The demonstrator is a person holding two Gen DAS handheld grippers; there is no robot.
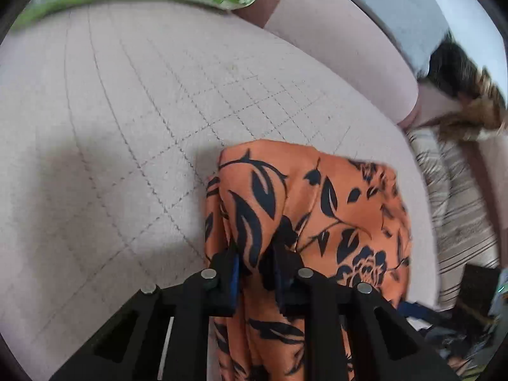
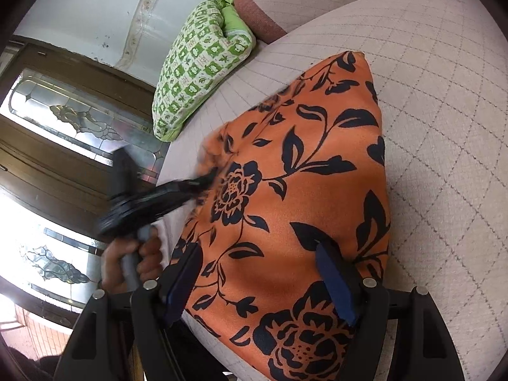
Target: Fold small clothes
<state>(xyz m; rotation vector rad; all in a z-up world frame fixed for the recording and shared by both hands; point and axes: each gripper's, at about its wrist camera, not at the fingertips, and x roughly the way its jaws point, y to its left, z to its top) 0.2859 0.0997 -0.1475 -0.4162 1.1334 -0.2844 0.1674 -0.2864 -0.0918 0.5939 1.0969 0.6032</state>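
While a fold is judged to be under way, the items are listed from left to right in the right wrist view, with the left wrist view as a cross-check.

1. Glazed door point(image 2: 63, 120), at 9 o'clock. Background only; not part of the task.

2. Left gripper point(image 2: 206, 179), at 9 o'clock, blurred, its handle held in a hand point(image 2: 133, 263). Its tip is met by the garment's left edge. In its own view the left gripper point(image 1: 255, 270) is seen with fingers point(image 1: 228, 273) drawn close and pinching a gathered fold of cloth, so that the edge can be lifted and carried.

3. Pillow point(image 2: 203, 70), green check, at 11 o'clock, lying at the far edge of the cover, apart from the work.

4. Garment point(image 2: 301, 190), orange with dark flowers, at centre. It is laid on the cover with a far corner at 12 o'clock; the left part is raised by the pinch, and cloth hangs below the left gripper in that gripper's view.

5. Right gripper point(image 2: 260, 289), at 6 o'clock. Its fingers point(image 2: 333, 282) are spread wide, one to each side of the near cloth, nothing gripped; it is judged to be placed to steady or take the near edge.

6. Cover point(image 2: 444, 127), quilted, pale, at 3 o'clock, serving as the folding surface.
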